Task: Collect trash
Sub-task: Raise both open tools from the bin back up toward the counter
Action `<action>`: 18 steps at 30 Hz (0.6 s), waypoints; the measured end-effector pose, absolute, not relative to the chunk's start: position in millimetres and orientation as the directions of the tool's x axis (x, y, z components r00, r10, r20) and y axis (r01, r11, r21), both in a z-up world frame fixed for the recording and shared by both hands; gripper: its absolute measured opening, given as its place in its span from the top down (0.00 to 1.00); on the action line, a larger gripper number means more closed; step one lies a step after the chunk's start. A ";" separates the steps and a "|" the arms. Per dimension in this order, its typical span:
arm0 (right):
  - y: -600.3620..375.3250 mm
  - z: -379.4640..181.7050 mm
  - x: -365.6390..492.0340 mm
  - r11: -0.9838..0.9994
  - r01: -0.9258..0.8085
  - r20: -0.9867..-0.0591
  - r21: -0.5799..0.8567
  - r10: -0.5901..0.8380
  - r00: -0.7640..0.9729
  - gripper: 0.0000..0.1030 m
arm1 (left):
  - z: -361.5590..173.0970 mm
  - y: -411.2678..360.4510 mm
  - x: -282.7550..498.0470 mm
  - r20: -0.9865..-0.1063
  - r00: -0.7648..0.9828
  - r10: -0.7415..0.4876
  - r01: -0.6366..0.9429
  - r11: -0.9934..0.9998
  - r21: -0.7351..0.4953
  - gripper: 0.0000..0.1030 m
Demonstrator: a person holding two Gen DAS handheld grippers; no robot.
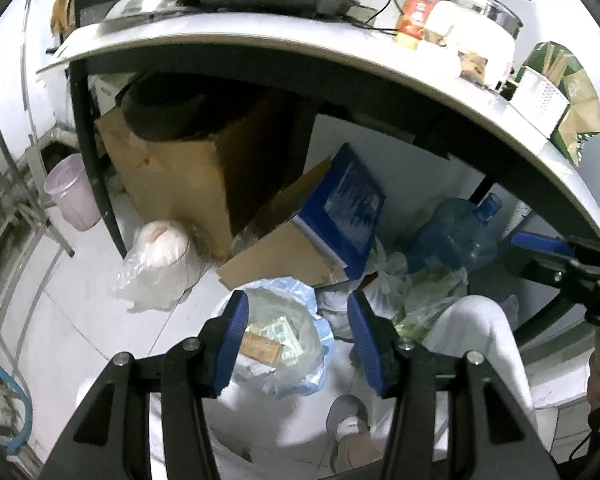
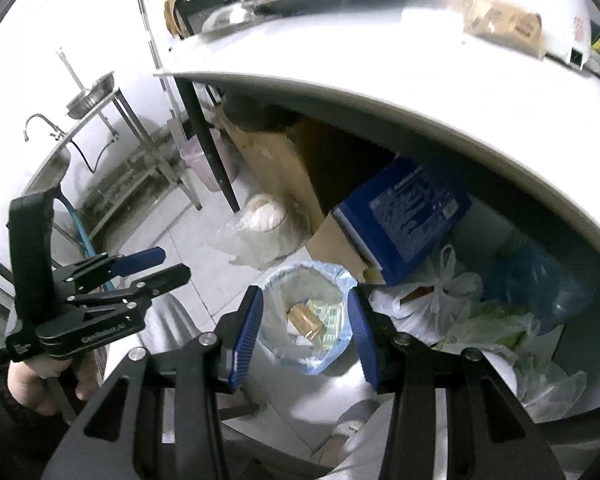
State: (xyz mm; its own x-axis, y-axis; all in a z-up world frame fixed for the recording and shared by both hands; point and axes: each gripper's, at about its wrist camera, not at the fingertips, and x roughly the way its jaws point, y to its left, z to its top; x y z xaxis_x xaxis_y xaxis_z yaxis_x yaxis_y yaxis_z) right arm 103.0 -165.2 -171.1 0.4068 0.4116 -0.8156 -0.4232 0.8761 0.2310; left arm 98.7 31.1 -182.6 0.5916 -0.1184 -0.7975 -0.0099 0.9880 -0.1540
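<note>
Blue-lined trash bin [image 1: 276, 336] sits below both empty claws, left claw [image 1: 296, 344] and right claw [image 2: 306, 338] parted.

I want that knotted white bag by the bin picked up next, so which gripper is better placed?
Probably the right gripper: the knotted white bag lies just beside its right finger, while the left gripper, also open and empty, is further away.

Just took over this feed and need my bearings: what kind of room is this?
Most likely a cramped home kitchen: a steel sink with a tap, a white rice cooker on the white table, and a blue-lined trash bin on the tiled floor.
</note>
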 end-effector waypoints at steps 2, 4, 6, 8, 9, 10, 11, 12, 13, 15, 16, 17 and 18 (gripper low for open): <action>-169.0 -162.6 102.8 0.875 -0.425 -0.807 0.231 0.416 0.420 0.59 | -173.9 25.4 101.6 -0.791 0.600 -0.119 0.003 0.989 -0.147 0.50; -174.7 -153.4 103.7 0.874 -0.426 -0.795 0.233 0.424 0.434 0.59 | -164.8 19.4 105.1 -0.783 0.610 -0.121 0.016 0.990 -0.141 0.50; -181.2 -144.9 105.0 0.874 -0.426 -0.783 0.236 0.430 0.449 0.59 | -156.6 13.3 107.8 -0.777 0.618 -0.122 0.027 0.991 -0.134 0.50; -186.6 -138.4 106.1 0.874 -0.424 -0.773 0.238 0.435 0.461 0.59 | -151.5 7.5 110.3 -0.771 0.625 -0.124 0.038 0.991 -0.129 0.50; -190.1 -134.2 106.9 0.874 -0.423 -0.767 0.241 0.438 0.468 0.59 | -147.9 4.7 111.6 -0.768 0.628 -0.125 0.046 0.991 -0.124 0.50; -193.0 -130.2 107.6 0.874 -0.422 -0.763 0.242 0.440 0.474 0.59 | -143.4 0.4 113.2 -0.765 0.632 -0.125 0.056 0.992 -0.116 0.50; -196.1 -126.9 108.6 0.874 -0.421 -0.759 0.243 0.442 0.478 0.59 | -138.9 -4.0 114.8 -0.761 0.637 -0.126 0.066 0.992 -0.109 0.50; -199.8 -124.1 110.6 0.874 -0.419 -0.755 0.245 0.443 0.484 0.59 | -135.2 -7.2 116.3 -0.757 0.641 -0.127 0.075 0.992 -0.104 0.50; -203.0 -121.8 112.4 0.875 -0.417 -0.751 0.246 0.444 0.489 0.59 | -132.0 -10.1 118.0 -0.755 0.643 -0.128 0.081 0.992 -0.099 0.50; -211.8 -115.9 116.5 0.877 -0.413 -0.741 0.246 0.445 0.503 0.59 | -124.3 -17.2 122.4 -0.748 0.651 -0.127 0.094 0.992 -0.087 0.50; -215.5 -112.6 116.7 0.878 -0.411 -0.738 0.247 0.445 0.507 0.59 | -120.7 -20.4 124.2 -0.744 0.656 -0.126 0.099 0.992 -0.081 0.50; -220.5 -109.2 119.2 0.879 -0.406 -0.733 0.248 0.445 0.515 0.59 | -117.4 -23.0 125.8 -0.741 0.660 -0.127 0.104 0.992 -0.077 0.50; -224.4 -106.5 120.2 0.880 -0.404 -0.729 0.251 0.446 0.520 0.59 | -115.4 -24.1 125.6 -0.738 0.662 -0.129 0.108 0.991 -0.076 0.48</action>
